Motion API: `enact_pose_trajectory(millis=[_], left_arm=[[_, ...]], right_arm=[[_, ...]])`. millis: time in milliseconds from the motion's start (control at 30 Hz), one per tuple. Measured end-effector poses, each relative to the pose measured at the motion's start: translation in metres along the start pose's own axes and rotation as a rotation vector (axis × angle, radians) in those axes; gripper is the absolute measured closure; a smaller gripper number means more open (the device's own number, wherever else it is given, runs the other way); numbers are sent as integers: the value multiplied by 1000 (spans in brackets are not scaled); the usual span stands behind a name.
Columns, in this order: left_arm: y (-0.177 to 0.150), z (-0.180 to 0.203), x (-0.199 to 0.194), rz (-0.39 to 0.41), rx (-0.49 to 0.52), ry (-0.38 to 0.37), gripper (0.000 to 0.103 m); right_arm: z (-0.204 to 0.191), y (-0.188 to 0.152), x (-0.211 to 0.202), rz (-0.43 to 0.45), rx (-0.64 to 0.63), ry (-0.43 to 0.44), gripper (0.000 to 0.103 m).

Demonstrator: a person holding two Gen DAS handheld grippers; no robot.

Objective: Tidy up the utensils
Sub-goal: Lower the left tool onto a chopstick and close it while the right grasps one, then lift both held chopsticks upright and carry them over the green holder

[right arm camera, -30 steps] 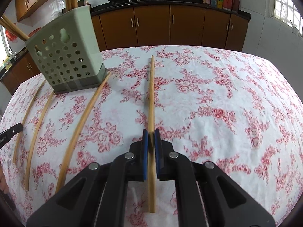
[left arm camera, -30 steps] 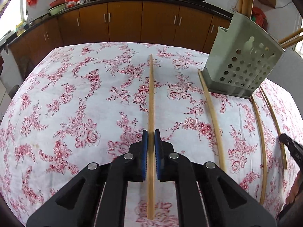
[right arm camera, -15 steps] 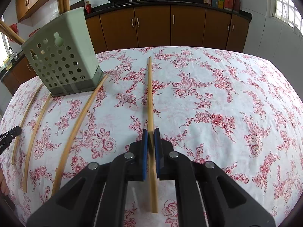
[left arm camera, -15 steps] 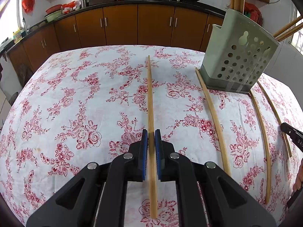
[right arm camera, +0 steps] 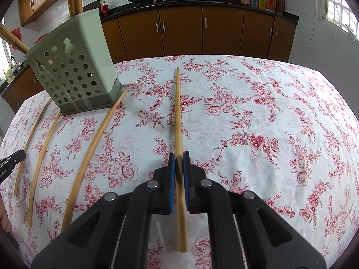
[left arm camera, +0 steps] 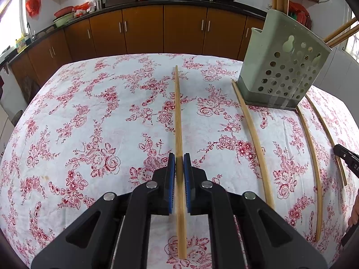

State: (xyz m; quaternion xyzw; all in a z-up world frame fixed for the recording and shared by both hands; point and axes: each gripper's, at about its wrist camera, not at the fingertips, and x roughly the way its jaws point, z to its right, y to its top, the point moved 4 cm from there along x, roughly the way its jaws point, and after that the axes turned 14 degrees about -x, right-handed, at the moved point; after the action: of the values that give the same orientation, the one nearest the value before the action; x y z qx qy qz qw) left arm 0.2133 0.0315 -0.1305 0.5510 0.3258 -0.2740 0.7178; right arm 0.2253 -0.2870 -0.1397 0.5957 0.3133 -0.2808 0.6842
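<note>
My left gripper [left arm camera: 179, 157] is shut on a bamboo chopstick [left arm camera: 177, 112] that runs straight ahead over the flowered tablecloth [left arm camera: 89, 116]. My right gripper [right arm camera: 178, 155] is shut on another chopstick [right arm camera: 178, 112], which slants slightly between the blue pads. A pale green perforated holder [left arm camera: 285, 67] stands at the right in the left wrist view and, as the holder [right arm camera: 74, 67], at the left in the right wrist view; several chopsticks stand in it. Three loose chopsticks [left arm camera: 253, 139] lie on the cloth between the two grippers, the nearest loose chopstick [right arm camera: 89, 157] touching the holder's base.
The right gripper's black tip [left arm camera: 345, 157] shows at the left wrist view's right edge, and the left gripper's tip [right arm camera: 12, 159] at the right wrist view's left edge. Brown kitchen cabinets [right arm camera: 179, 33] with woks on the counter stand beyond the table.
Both grippers stay shut on their chopsticks and have hardly moved. The chopstick in the right gripper now slants a little instead of pointing straight ahead.
</note>
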Motion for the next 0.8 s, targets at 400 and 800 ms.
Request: enact_pose_trajectory(millis=[400,800], left_arm=[[-1,3,0,5,21,23,94],[-1,-1,-1,-11,27,-37,90]], right_arm=[[-4,0,0,-4,-15,-12,92],[-10,-7,-7,-2,-24,-3,89]])
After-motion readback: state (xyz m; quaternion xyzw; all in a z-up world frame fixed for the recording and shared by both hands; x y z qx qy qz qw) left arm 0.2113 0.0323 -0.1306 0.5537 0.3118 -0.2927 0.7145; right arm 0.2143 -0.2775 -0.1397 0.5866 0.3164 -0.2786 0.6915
